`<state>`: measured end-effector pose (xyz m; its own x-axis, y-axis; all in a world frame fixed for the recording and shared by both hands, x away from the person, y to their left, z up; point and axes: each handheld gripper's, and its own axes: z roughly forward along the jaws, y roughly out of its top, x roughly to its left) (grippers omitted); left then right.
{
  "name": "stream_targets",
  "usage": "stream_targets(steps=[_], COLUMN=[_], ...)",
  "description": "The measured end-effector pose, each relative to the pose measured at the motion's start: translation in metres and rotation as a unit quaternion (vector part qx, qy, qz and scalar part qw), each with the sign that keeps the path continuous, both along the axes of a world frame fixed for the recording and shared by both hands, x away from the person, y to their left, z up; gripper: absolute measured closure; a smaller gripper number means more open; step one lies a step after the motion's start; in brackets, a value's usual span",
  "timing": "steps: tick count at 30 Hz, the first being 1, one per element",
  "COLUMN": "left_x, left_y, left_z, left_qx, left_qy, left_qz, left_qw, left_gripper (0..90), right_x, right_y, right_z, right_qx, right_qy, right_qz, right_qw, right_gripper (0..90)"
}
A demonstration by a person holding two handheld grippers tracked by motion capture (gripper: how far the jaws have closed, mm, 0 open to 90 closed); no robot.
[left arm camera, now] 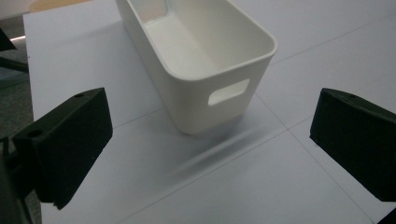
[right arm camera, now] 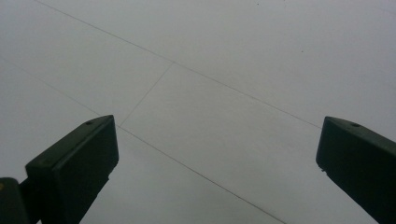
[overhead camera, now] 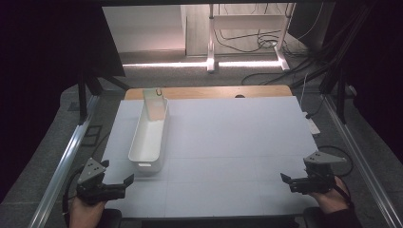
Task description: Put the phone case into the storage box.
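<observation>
I've got the left gripper [overhead camera: 117, 175] low at the near left corner of the table [overhead camera: 228, 142], held in a hand [overhead camera: 85, 211] that comes up from the bottom edge, and its jaws stand wide apart with nothing between them. In the left gripper view those two black jaws frame the near end of the white bin [left arm camera: 201, 65], which sits just ahead of them, apart from both, its short end wall with the slot handle [left arm camera: 228, 92] facing me. From the high view the white bin [overhead camera: 149, 137] is a long narrow tub lying lengthwise on the left half of the table, running from near the left gripper toward the far edge, and I can see a pale flat thing [overhead camera: 155, 104] standing tilted at its far end; I cannot tell what that is. Over on the other side, the right gripper [overhead camera: 286, 179] rests low at the near right corner, well apart from the bin, gripped by the right hand [overhead camera: 332, 199], jaws pointing inward across the table. In the right gripper view its jaws are spread just as wide, holding nothing, with bare white table surface and thin seam lines between them. A strip of wood [overhead camera: 209, 92] shows along the far edge of the table.
</observation>
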<state>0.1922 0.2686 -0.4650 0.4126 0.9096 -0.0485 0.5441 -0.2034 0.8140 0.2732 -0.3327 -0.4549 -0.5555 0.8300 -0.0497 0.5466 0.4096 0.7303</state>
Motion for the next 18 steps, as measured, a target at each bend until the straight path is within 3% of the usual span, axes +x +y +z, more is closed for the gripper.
stream_targets(steps=[18], left_x=[0.0014], left_y=[-0.0072], left_z=[-0.0047], left_qx=[0.039], left_qy=[0.029], left_qz=[0.000], left_qw=[0.9988], left_gripper=[0.0], right_x=[0.0001], right_y=[0.0002], right_z=[0.0000], right_qx=[0.000], right_qy=[0.001], right_qz=[0.000], right_qw=[1.0000], right_gripper=[0.0])
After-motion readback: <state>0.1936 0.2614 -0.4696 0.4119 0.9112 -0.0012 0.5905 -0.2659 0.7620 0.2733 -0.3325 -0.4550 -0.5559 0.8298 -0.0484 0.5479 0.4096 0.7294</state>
